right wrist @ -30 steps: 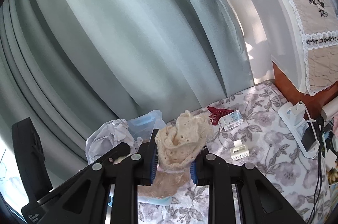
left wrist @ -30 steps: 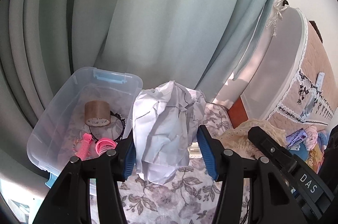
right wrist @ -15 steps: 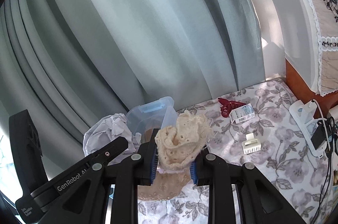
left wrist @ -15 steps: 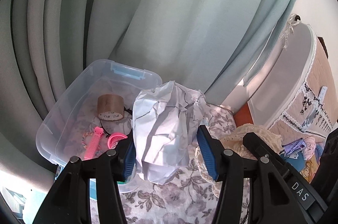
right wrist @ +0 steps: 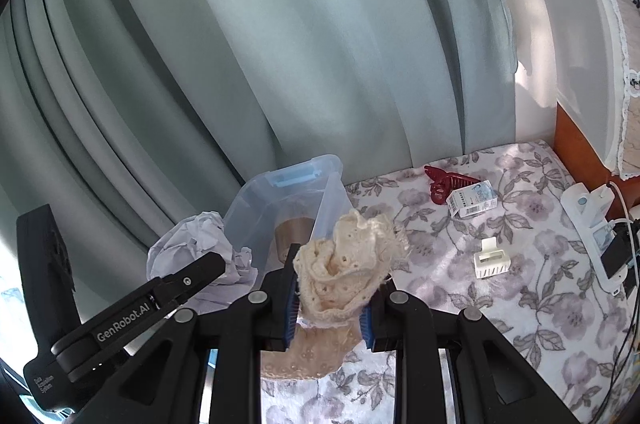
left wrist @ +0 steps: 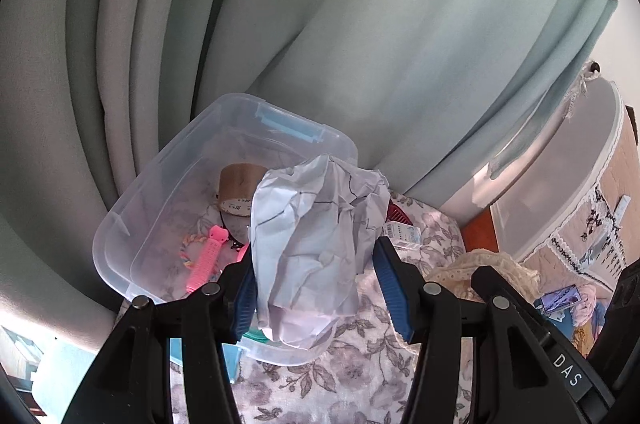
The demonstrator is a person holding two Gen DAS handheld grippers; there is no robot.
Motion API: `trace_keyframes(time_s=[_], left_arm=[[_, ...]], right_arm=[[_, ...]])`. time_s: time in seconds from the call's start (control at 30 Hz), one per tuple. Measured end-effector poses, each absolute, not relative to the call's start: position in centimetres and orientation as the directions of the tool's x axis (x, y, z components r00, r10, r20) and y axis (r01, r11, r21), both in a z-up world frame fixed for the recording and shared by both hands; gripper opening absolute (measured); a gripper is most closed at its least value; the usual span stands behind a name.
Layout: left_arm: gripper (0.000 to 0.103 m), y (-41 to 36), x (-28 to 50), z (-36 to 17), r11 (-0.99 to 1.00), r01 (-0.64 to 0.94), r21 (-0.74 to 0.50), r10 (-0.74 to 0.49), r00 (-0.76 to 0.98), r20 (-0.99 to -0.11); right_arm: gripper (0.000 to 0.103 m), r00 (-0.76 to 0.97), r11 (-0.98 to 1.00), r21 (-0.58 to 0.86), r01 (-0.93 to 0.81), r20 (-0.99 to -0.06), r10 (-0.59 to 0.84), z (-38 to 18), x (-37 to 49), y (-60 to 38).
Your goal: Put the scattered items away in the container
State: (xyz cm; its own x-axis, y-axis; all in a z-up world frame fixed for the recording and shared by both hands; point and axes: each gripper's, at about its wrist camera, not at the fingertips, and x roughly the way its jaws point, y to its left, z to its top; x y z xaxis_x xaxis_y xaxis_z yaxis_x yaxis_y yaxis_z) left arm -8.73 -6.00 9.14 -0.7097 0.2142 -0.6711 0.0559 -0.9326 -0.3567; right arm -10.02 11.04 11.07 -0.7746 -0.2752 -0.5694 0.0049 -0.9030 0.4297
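Note:
My left gripper (left wrist: 316,288) is shut on a crumpled white paper ball (left wrist: 316,240), held above the near right corner of a clear plastic bin (left wrist: 132,208). The bin holds a brown tape roll (left wrist: 236,186), a pink hair roller (left wrist: 206,260) and small hair items. My right gripper (right wrist: 330,308) is shut on a cream lace cloth (right wrist: 344,268), held above the bed just right of the bin (right wrist: 256,200). The paper ball (right wrist: 192,248) and left gripper show at the left of the right wrist view. The lace cloth (left wrist: 488,264) shows in the left wrist view.
On the floral bedspread (right wrist: 520,304) lie a red hair claw (right wrist: 444,182), a small white box (right wrist: 472,202) and a white clip (right wrist: 492,260). A power strip with cables (right wrist: 596,236) sits at the right. Green curtains (left wrist: 320,24) hang behind the bin.
Both grippers have moved left toward the bin with their loads. The paper ball now overlaps the bin's near corner, and the bin looks larger and more central.

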Motion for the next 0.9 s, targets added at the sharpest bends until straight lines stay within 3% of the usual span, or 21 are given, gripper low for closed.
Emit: trace_keyframes(time_s=[0.9], left_arm=[[0.055, -14.2, -9.0, 6.4, -0.880, 0.215, -0.423, 0.166, -0.696, -0.699]], right_arm=[[0.027, -0.686, -0.930, 0.356, 0.092, -0.654, -0.318, 8.4, -12.7, 3.9]])
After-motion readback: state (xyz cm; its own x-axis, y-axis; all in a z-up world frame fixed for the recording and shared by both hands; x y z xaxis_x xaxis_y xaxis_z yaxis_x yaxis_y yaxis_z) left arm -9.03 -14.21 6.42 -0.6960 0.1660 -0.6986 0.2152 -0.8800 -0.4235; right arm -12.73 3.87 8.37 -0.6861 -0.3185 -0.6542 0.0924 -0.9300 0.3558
